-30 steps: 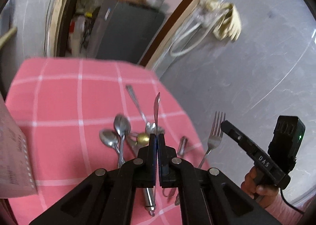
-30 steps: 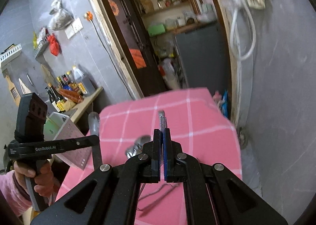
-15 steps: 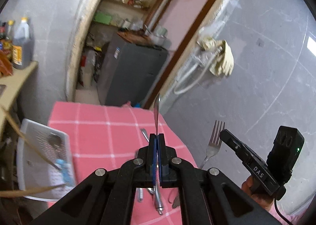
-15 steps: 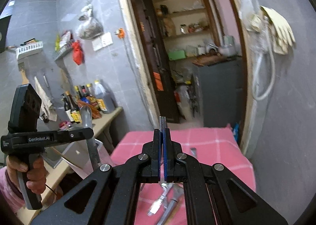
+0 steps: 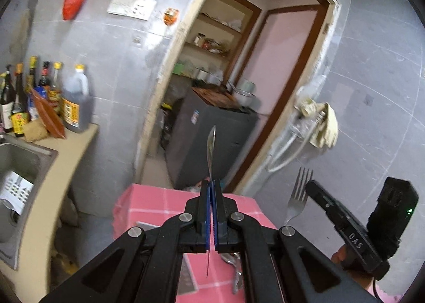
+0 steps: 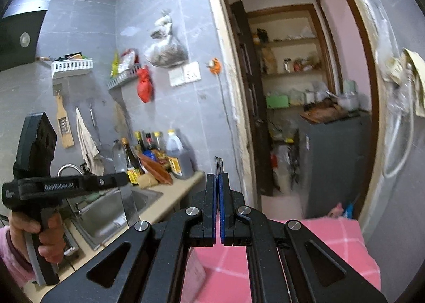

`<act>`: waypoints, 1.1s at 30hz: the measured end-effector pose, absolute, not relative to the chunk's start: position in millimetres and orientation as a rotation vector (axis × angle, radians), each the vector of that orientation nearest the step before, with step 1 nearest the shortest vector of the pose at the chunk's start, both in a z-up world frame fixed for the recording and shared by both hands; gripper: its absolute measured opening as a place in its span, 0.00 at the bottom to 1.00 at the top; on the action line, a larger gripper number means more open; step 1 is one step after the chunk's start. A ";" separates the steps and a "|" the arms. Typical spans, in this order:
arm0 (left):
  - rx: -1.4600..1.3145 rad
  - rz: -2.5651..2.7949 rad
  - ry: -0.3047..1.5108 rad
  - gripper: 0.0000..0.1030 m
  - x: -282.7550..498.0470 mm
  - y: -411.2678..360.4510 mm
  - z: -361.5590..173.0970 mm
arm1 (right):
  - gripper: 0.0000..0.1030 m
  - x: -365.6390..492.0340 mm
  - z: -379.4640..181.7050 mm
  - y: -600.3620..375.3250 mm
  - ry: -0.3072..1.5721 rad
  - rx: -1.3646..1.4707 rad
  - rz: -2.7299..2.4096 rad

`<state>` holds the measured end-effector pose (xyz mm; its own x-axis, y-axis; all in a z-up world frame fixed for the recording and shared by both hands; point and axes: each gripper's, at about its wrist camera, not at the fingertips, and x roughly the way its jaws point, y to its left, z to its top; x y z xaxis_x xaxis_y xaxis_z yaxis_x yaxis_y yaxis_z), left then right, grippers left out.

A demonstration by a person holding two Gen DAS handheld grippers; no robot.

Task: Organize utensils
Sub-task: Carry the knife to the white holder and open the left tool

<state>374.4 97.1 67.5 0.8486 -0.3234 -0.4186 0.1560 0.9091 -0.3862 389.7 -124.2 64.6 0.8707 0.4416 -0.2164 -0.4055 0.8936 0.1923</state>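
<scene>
Clamping a thin knife edge-on, the left gripper has its blue pads pressed together on the blade, whose tip stands up above the fingers while its narrow lower end shows in the slit below them. In the right wrist view the same knife appears broadside, hanging below the left gripper, which a hand in a pink sleeve holds by its handle. The right gripper is closed on a fork, seen there only as a sliver of tines poking above the pads. From the left wrist view the fork is clearer, tines up, pinched at the tip of the right gripper; its handle end is hidden behind the left gripper's arm. Both tools are held up in the air above a worktop covered in a pink checked cloth. On it, more utensils lie mostly hidden beneath the left gripper's body, so their kinds cannot be made out. A sink sits to the left, partly cut off, with blurred bottles behind it.
</scene>
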 end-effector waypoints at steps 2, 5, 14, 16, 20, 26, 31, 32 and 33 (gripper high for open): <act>-0.334 -0.235 0.485 0.02 374.7 104.5 62.8 | 0.02 394.4 64.7 -108.1 0.236 0.124 0.450; -0.313 -0.213 0.477 0.02 376.8 112.8 52.3 | 0.02 400.1 60.3 -91.9 0.229 0.100 0.453; -0.330 -0.218 0.442 0.02 379.0 127.1 9.6 | 0.02 408.7 20.1 -61.9 0.257 0.038 0.504; -0.331 -0.224 0.436 0.02 377.4 127.6 1.2 | 0.02 409.1 9.8 -59.5 0.272 0.034 0.511; -0.328 -0.233 0.437 0.02 373.2 126.4 -14.6 | 0.02 408.0 -5.3 -53.3 0.284 0.006 0.524; -0.310 -0.251 0.433 0.02 366.7 124.4 -25.9 | 0.02 403.8 -19.9 -46.0 0.302 -0.028 0.544; -0.277 -0.254 0.445 0.02 365.0 121.7 -27.0 | 0.03 402.8 -28.1 -44.5 0.328 -0.027 0.567; -0.271 -0.255 0.446 0.02 364.2 120.8 -27.5 | 0.03 402.8 -29.6 -44.6 0.333 -0.023 0.571; -0.267 -0.257 0.449 0.02 363.5 120.0 -28.2 | 0.03 403.3 -30.7 -44.8 0.339 -0.019 0.575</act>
<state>363.5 120.0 -28.2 0.8700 -0.3008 -0.3907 0.1841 0.9332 -0.3086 403.3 -44.8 -30.7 0.7855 0.5302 -0.3194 -0.5364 0.8405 0.0762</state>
